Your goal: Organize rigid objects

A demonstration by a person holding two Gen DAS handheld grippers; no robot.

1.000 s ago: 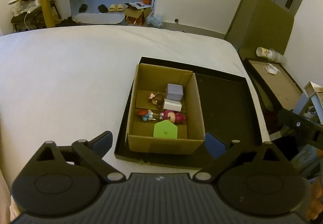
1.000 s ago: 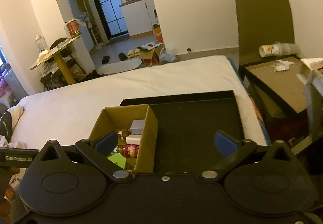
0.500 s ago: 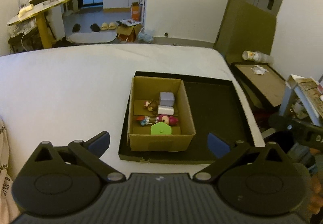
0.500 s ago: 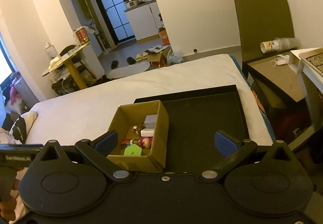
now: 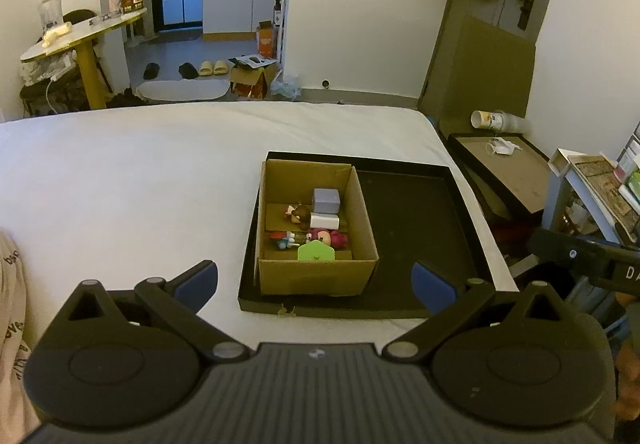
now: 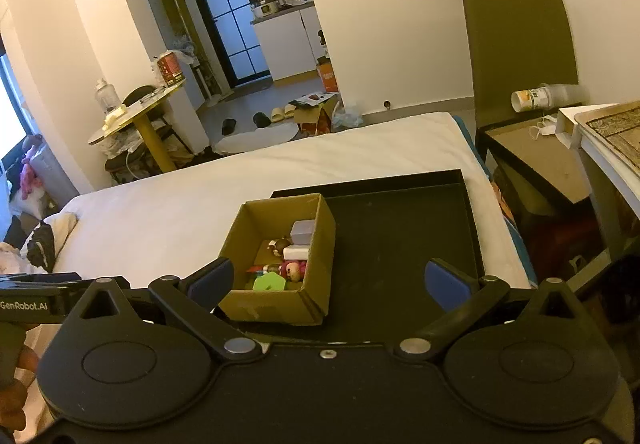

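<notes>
A brown cardboard box [image 5: 316, 278] [image 6: 276, 310] stands in the left half of a black tray [image 5: 416, 228] [image 6: 400, 228] on the white bed. Inside it lie a lilac block [image 5: 326, 199] [image 6: 303, 230], a white block [image 5: 324, 221], a brown-haired doll [image 5: 298, 213], a pink-haired doll [image 5: 330, 237] [image 6: 294, 269] and a green house-shaped piece [image 5: 316, 252] [image 6: 270, 281]. My left gripper [image 5: 315, 280] is open and empty, held back above the bed's near side. My right gripper [image 6: 326, 280] is open and empty too, hovering short of the tray.
The bed sheet [image 5: 140, 180] stretches left of the tray. A second black tray with a cardboard sheet [image 5: 508, 168] and a paper cup [image 5: 486, 119] sits off the bed's right side. A shelf [image 5: 592, 188] stands at the right. The other gripper's body [image 5: 588, 258] shows at the right edge.
Both grippers have pulled back and risen away from the box, which looks smaller now. Both stay open and empty. The box contents have not moved.
</notes>
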